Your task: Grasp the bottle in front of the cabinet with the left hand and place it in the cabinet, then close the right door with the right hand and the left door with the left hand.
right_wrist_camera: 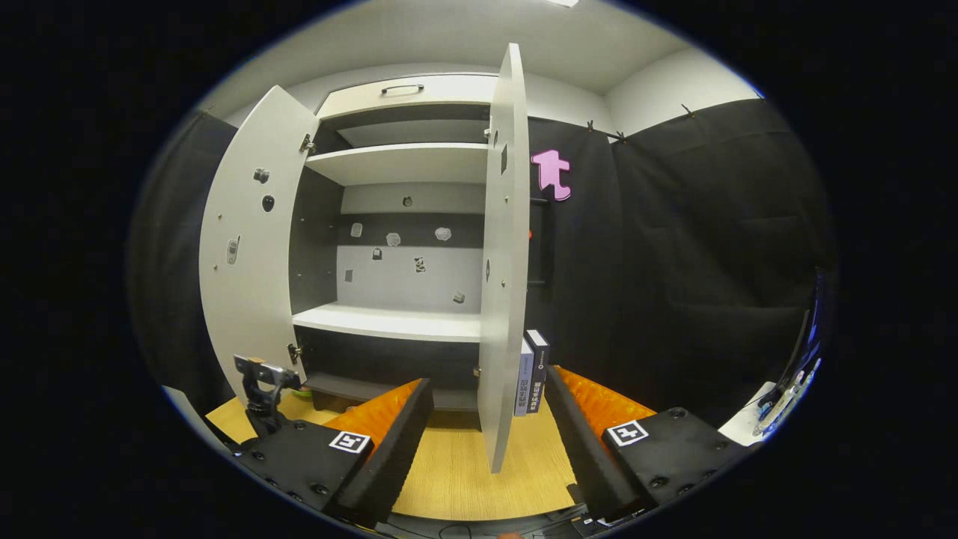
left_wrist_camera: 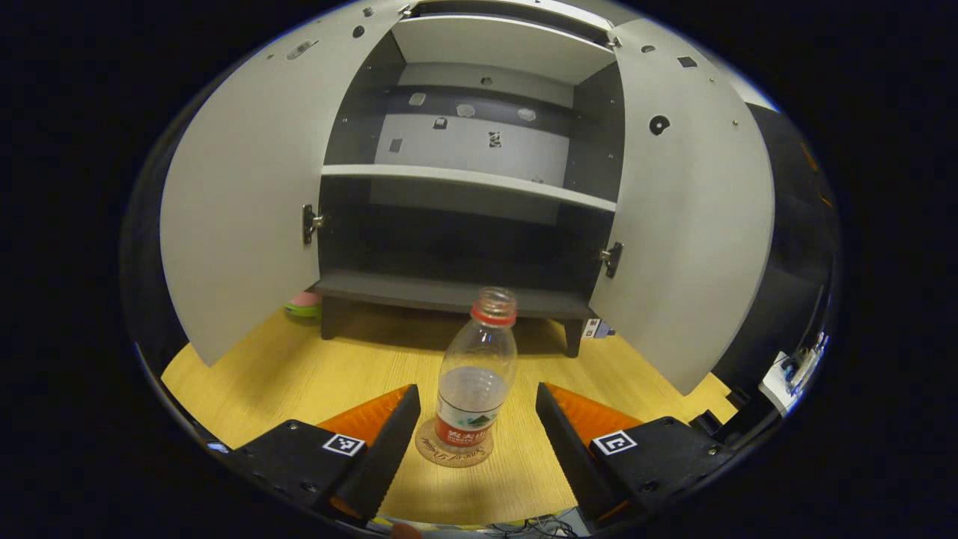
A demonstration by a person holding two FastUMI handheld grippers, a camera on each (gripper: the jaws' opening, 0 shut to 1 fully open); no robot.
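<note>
Both hand-held grippers spread; bottle (left_wrist_camera: 477,374), part-full, upright before open cabinet (left_wrist_camera: 464,292).

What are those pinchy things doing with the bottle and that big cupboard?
A person holds a gripper in each hand. The left gripper is open, its fingers on either side of the bottle, which stands on a round coaster on the wooden table in front of the cabinet. It has not squeezed the bottle yet. The right gripper is open too, facing the edge of the right door. Both doors are wide open.
</note>
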